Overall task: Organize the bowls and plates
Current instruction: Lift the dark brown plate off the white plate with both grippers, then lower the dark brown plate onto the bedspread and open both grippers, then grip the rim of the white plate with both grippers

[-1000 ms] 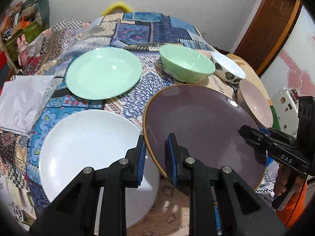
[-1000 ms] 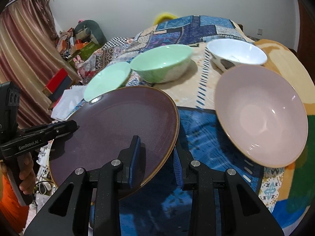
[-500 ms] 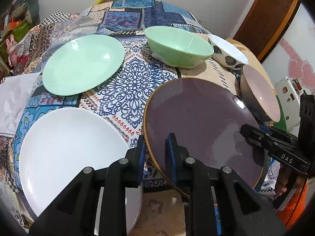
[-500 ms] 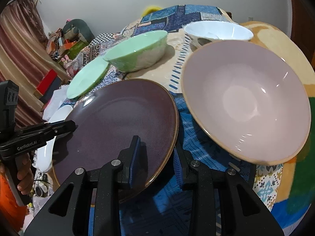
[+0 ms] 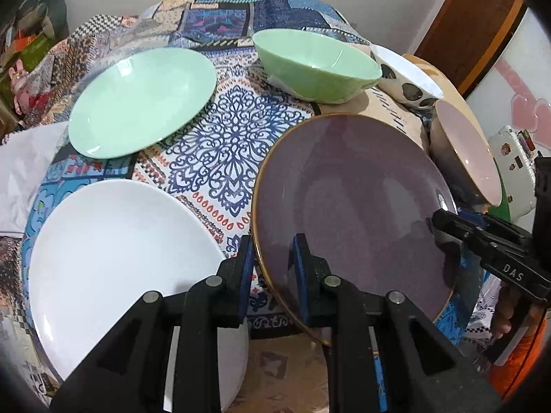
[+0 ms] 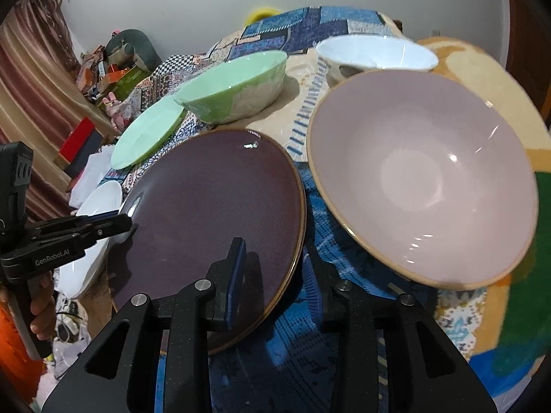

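Observation:
A dark purple plate (image 5: 344,199) with a gold rim hangs tilted just over the patterned tablecloth, held from both sides. My left gripper (image 5: 273,244) is shut on its left rim, beside the white plate (image 5: 113,251). My right gripper (image 6: 273,254) has the opposite rim between its pads; its jaws are just starting to open, with the pads still against the plate (image 6: 213,206). Each gripper shows in the other's view, the right gripper (image 5: 447,220) and the left gripper (image 6: 120,223). A large pink bowl (image 6: 423,172) sits close to the right of the purple plate.
At the back stand a green plate (image 5: 141,99), a green bowl (image 5: 316,65) and a white spotted bowl (image 5: 406,75). The table edge runs just below the grippers. A white cloth (image 5: 20,172) lies at the far left. A person's hand (image 6: 41,313) holds the left gripper.
The purple plate has come down and shifted right, off the white plate, so tablecloth now shows between them. In the right wrist view the pink bowl has grown nearer.

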Demonstrator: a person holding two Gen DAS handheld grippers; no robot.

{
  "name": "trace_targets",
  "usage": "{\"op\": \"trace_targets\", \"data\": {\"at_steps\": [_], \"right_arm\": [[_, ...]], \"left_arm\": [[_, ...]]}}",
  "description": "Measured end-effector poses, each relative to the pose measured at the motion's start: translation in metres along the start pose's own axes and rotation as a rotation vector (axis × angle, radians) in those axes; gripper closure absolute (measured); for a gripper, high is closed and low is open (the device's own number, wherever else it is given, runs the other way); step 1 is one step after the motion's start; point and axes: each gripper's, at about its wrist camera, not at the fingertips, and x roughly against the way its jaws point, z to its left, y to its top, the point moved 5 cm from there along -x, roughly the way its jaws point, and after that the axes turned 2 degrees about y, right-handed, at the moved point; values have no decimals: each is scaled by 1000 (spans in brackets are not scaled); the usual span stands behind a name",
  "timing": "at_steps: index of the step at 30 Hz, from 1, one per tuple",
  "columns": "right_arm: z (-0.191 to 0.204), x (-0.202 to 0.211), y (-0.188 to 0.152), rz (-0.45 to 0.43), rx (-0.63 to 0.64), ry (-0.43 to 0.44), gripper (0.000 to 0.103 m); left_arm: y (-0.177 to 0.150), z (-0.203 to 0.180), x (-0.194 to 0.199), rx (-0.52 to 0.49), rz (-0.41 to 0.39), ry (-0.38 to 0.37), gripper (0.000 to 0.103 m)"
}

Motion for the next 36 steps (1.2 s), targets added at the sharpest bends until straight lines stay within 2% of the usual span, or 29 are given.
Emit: {"op": "trace_targets", "data": {"at_steps": [4,7,11,15,17,22,23,24,26,30,36], "right_arm": [[3,14,3,-30,18,-15,72],[8,26,6,-53,27,-20,71],[20,41,9,-92,49,-20,65],[36,53,14,-133,76,-23,53],[44,58,16,-148,91,-21,48],[67,61,22,-168,132,-6,46],[72,60,23,-170,139,-4,40],[76,60,24,-174,145,-3,37],[87,57,26,-186,166,1,37],[105,49,27,-176,199,15,37],[132,23,29,-136,237,40,37]], "left_arm": [[2,-1,16,2,-45,-6,82],[4,-5,33,-2,-84,-8,77],[4,-9,62,-14,-162,5,57],[3,-6,90,-11,-233,20,38],[1,-2,101,0,-256,27,35],[-5,17,124,25,-288,55,33],[-6,21,127,31,-291,60,31],[-9,26,130,38,-294,68,25],[-13,37,135,53,-311,86,18],[-22,62,143,79,-330,137,16],[-40,106,138,148,-301,175,16]]}}
